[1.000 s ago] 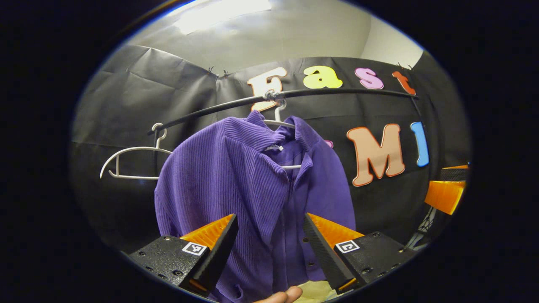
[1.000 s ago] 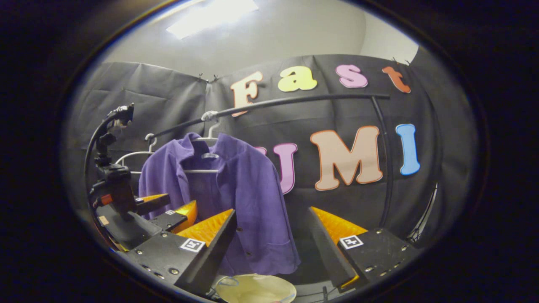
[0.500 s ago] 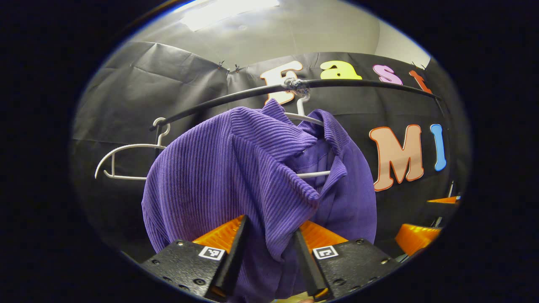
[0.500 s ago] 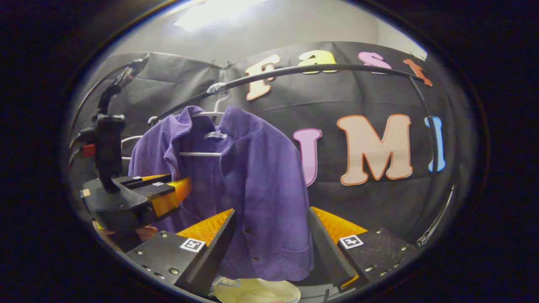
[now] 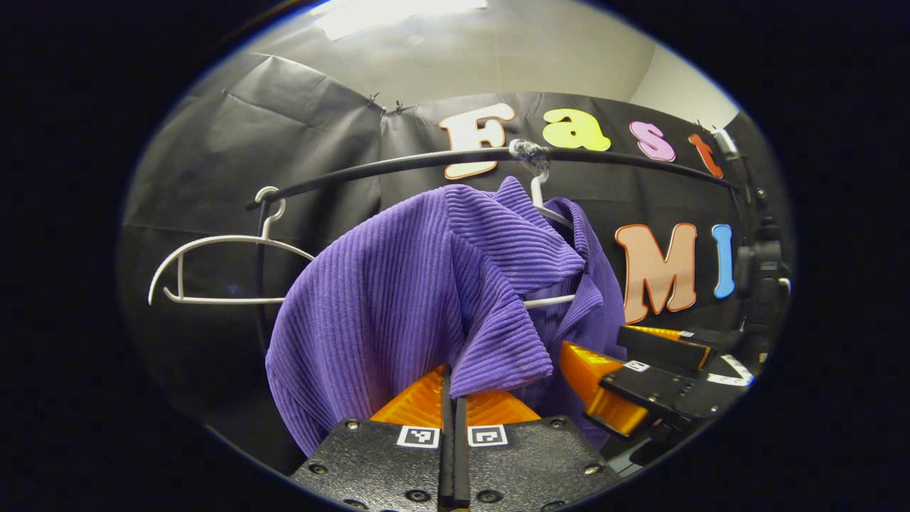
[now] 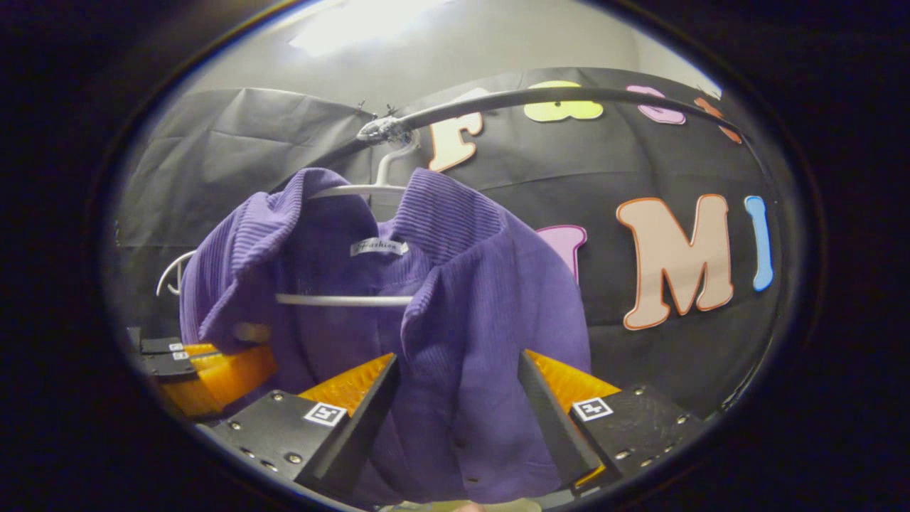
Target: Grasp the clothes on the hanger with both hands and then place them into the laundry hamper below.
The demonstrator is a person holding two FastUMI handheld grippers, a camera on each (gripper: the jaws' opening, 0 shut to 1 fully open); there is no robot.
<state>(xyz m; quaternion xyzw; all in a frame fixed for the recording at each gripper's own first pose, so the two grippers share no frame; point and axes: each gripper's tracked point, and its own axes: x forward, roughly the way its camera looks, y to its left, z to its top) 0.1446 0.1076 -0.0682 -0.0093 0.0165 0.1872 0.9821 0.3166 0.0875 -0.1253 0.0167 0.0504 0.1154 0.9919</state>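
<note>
A purple ribbed shirt (image 5: 384, 284) hangs on a white hanger (image 5: 547, 210) hooked over the black rail (image 5: 398, 161). My left gripper (image 5: 453, 398) is shut, its jaws pressed together on the folded front edge of the shirt's left side just below the collar. In the right gripper view the shirt (image 6: 490, 299) hangs close in front, its other front panel lying between the spread fingers of my right gripper (image 6: 455, 409), which is open. The hanger's crossbar (image 6: 341, 300) shows inside the open collar. Each gripper also shows in the other's view: the right gripper (image 5: 640, 377) and the left gripper (image 6: 206, 366).
An empty white hanger (image 5: 213, 242) hangs at the rail's left end. The rail (image 6: 554, 96) curves overhead and down on the right. The black cloth wall stands close behind the shirt.
My left gripper has shut on the shirt's front edge. My right gripper moved closer, so the shirt's other panel now lies between its open fingers. The collar has bunched up on the left.
</note>
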